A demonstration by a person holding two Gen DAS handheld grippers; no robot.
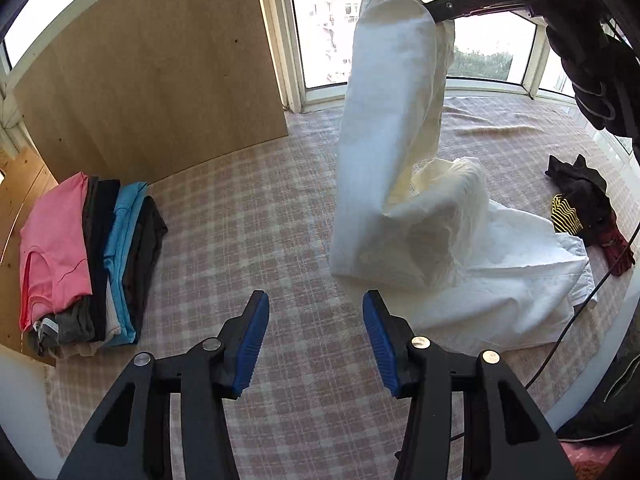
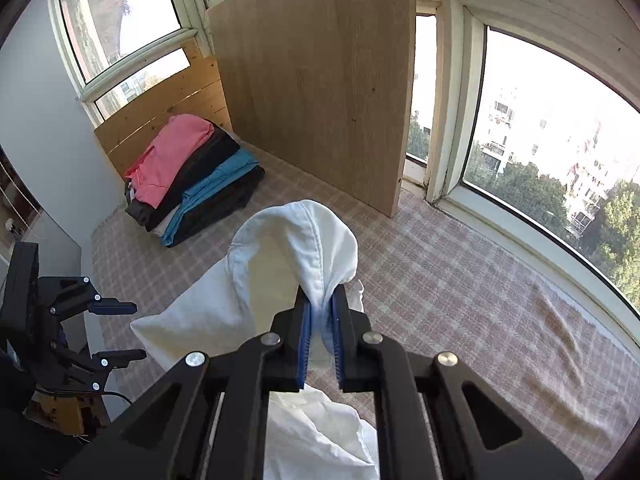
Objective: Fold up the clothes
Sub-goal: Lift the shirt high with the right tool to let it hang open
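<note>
Right gripper (image 2: 320, 312): blue pads (image 2: 305, 340) clamped on a bunched fold of the white garment (image 2: 296, 240). The cloth rises out of the pinch, arches over in a rounded hood shape above the fingertips, and drops away on the left side and below the jaws. A stitched seam runs down the arch into the pinch point.

Left gripper (image 1: 316, 312): blue pads (image 1: 252, 344) spread wide apart, nothing between them. Only the checked pink-and-white bedcover (image 1: 248, 224) shows in the gap. In the right wrist view this gripper (image 2: 136, 330) appears at far left, fingers likewise apart, beside the hanging cloth but not touching it.

White garment, left wrist view (image 1: 392, 140): hangs as a tall column from the right gripper (image 1: 440, 18) at upper right, held well above the bedcover. Its lower part bends and lies spread on the bedcover, ahead and to the right of the left fingertips. The nearest edge of the cloth is just beyond the right-hand pad; contact cannot be confirmed.

Surroundings: stack of folded clothes (image 1: 84, 264) at far left against a wooden panel (image 1: 152, 72), pink on top, then dark, blue and grey layers. A small heap of dark clothing (image 1: 584, 200) with a yellow-and-black striped piece lies to the right, just beside the garment's far edge. Windows (image 2: 540, 140) behind.
</note>
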